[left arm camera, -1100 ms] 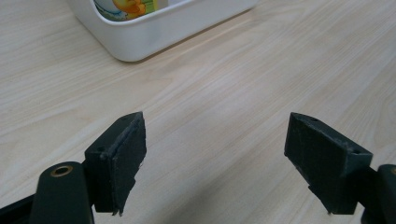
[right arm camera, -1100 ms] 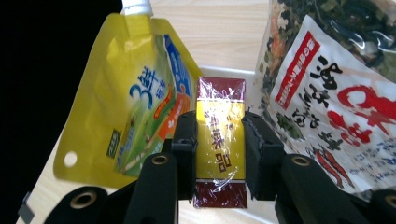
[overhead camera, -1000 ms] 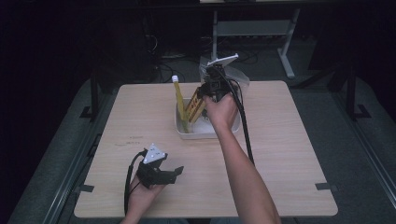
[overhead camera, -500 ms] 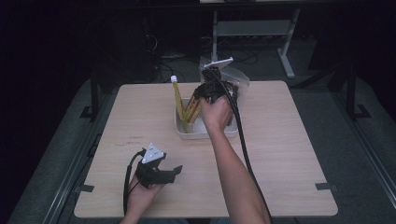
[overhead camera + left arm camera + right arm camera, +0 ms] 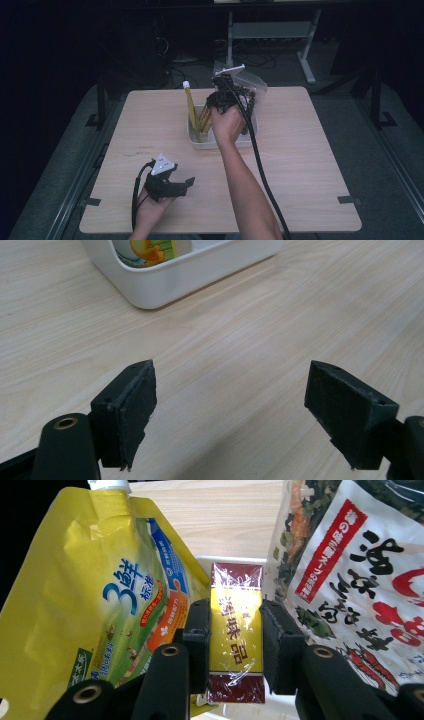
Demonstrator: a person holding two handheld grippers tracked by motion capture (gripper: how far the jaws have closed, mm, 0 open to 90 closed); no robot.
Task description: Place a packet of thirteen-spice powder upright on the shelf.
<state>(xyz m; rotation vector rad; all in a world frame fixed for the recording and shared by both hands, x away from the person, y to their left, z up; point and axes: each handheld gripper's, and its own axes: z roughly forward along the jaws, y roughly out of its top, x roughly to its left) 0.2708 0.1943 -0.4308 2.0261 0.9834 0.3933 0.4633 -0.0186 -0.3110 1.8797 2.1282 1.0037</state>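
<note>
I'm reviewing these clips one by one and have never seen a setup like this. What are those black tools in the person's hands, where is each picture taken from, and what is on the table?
A person sits at a wooden table and holds a hand-worked two-jaw gripper in each hand. The high view looks down from above. The other two pictures come from cameras riding on the grippers, looking along their black jaws.

The left gripper rests low near the table's front edge, jaws wide apart with nothing between them.

The right gripper reaches into a white bin. Its jaws sit on either side of a gold and dark red box and appear to clamp it. Beside the box stand a yellow spouted pouch and a clear bag of dried food.
</note>
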